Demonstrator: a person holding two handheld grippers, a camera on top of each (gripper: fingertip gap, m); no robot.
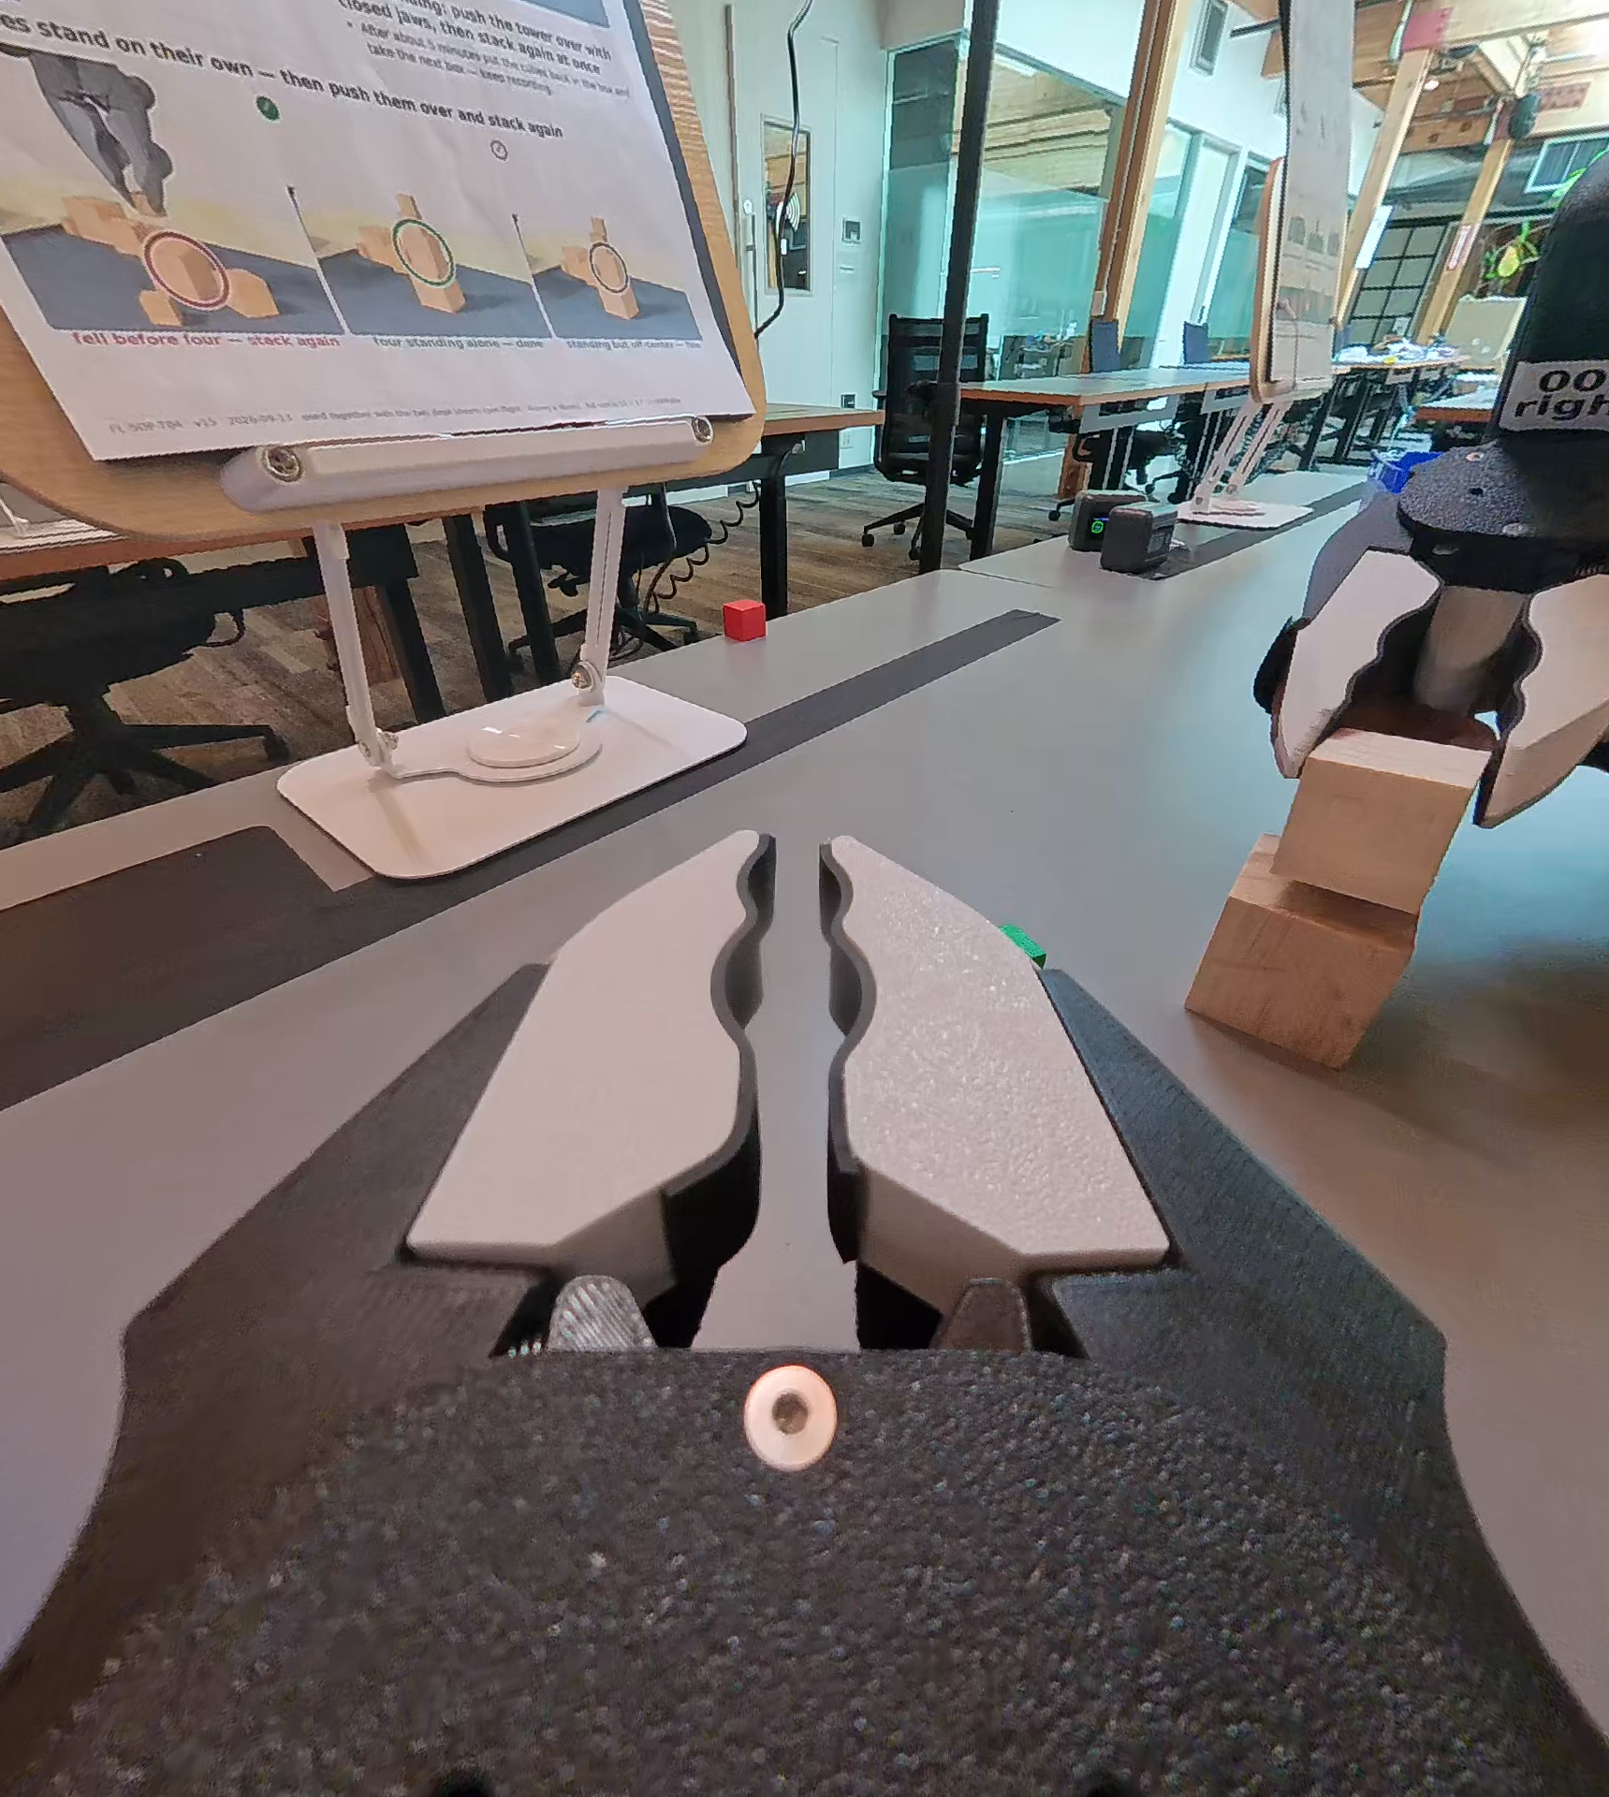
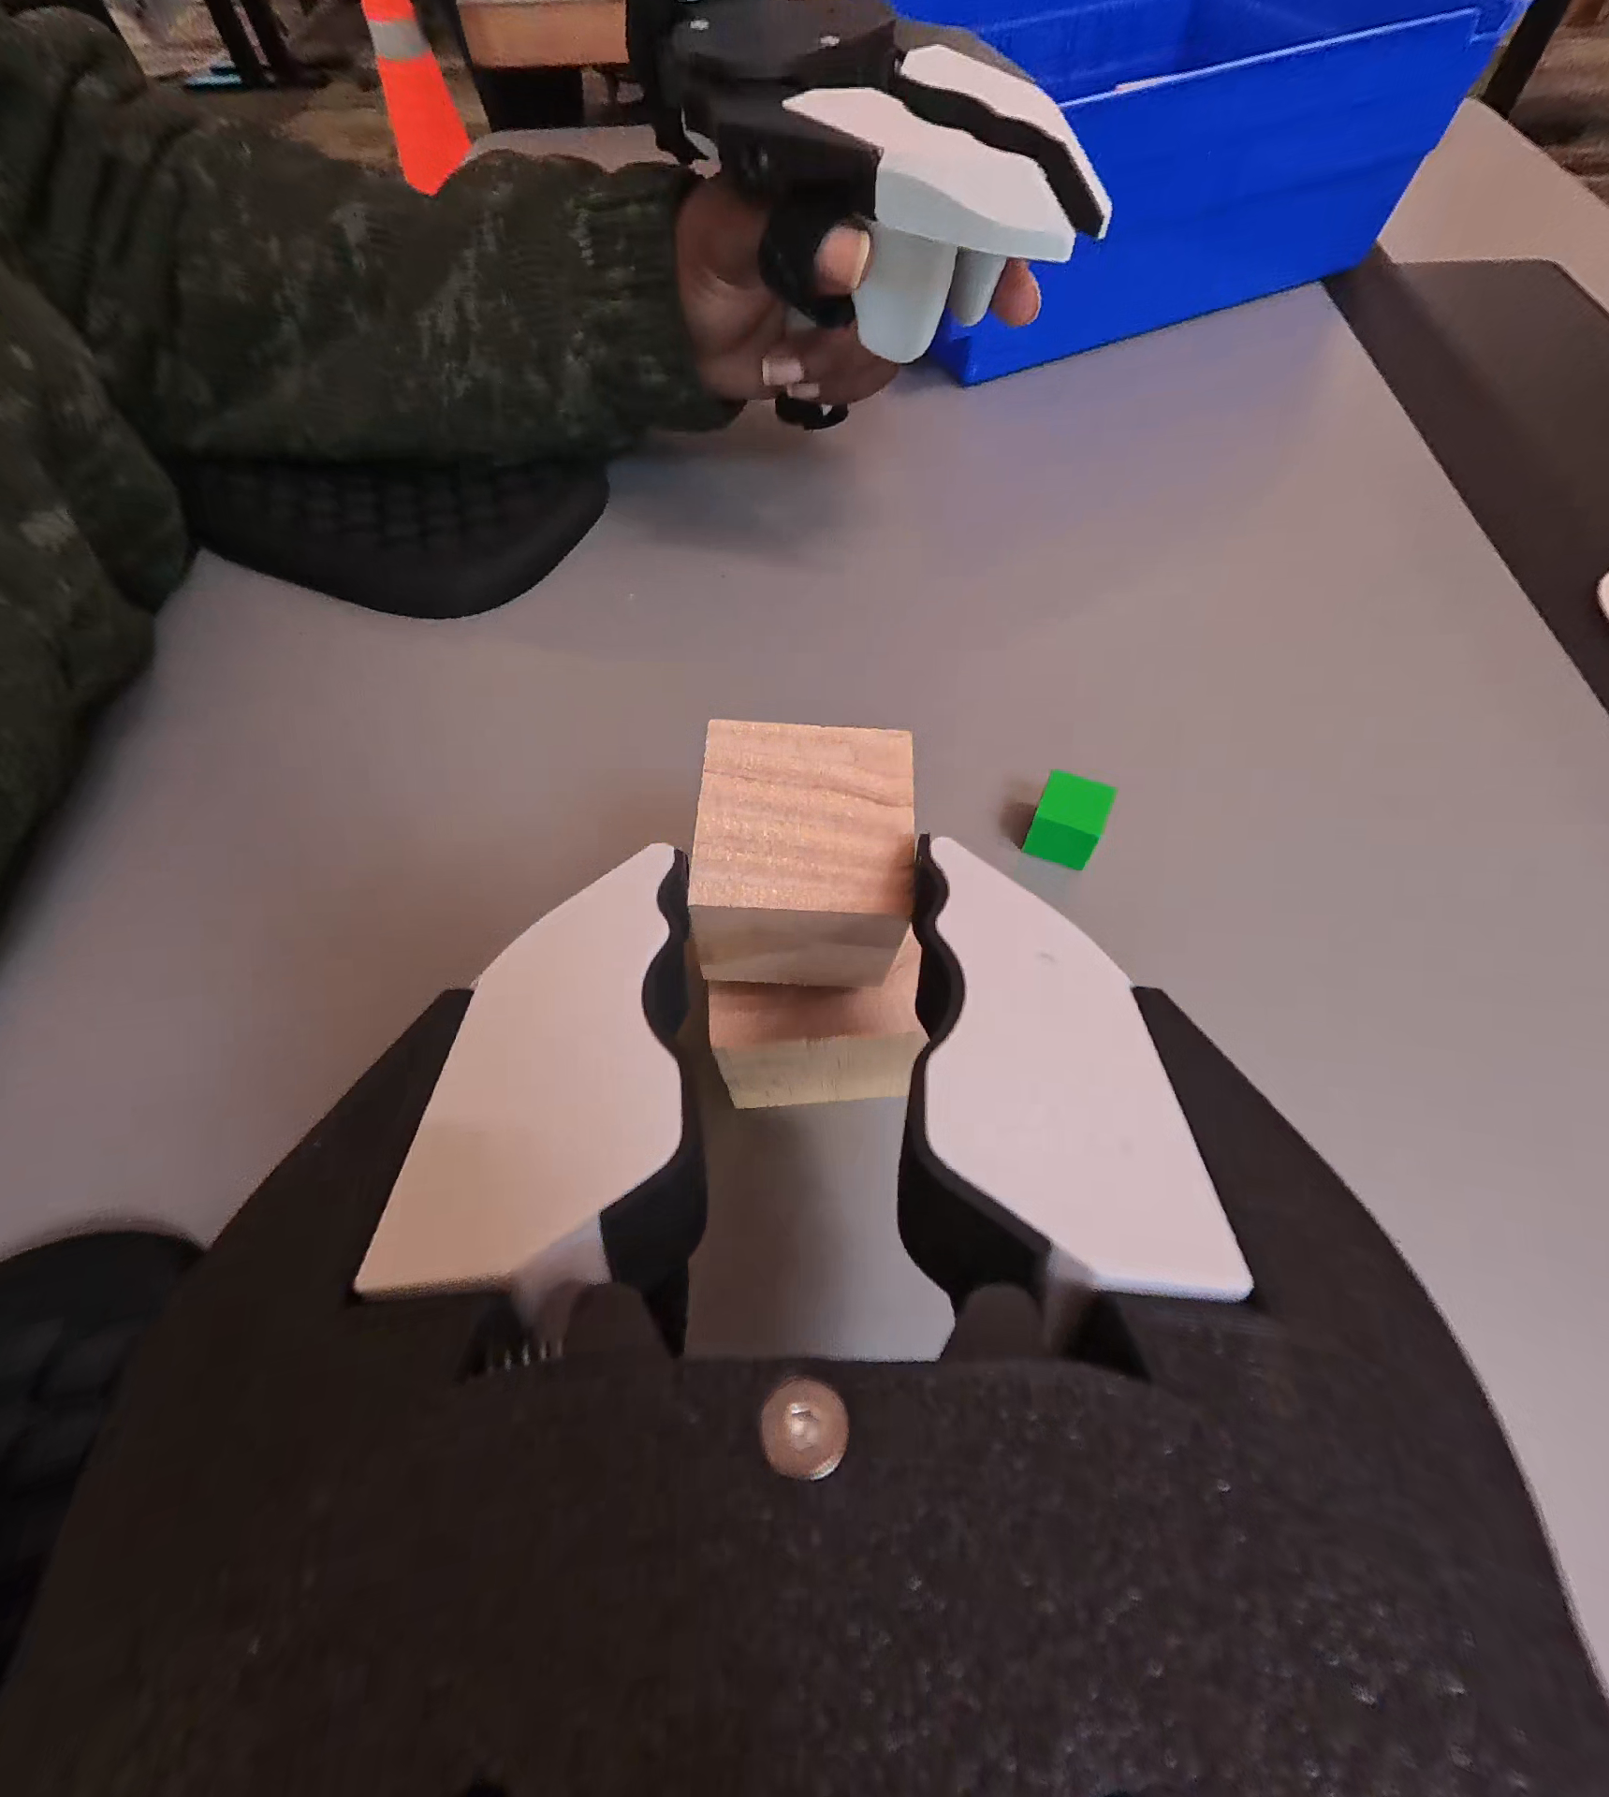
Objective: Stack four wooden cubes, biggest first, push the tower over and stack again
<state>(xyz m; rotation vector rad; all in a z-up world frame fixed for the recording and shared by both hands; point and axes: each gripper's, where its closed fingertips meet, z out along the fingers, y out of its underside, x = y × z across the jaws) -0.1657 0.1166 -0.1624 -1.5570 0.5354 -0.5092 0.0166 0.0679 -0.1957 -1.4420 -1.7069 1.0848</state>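
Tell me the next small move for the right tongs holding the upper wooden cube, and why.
Probably square it first: the right tongs grip the upper wooden cube, which sits twisted and offset on the lower wooden cube. Releasing now might leave it unsteady.

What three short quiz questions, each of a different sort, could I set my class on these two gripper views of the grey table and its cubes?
1. True or false: the right gripper has its pads against the upper wooden cube, which sits on the lower wooden cube.
2. Multiple choice: the small green cube lies A) on the grey table; B) in the blue bin; C) on the wooden cubes.
3. Fill in: between the fingers of the left gripper there is ____.

Key: 1 true. 2 A. 3 nothing; only a narrow gap over bare table.
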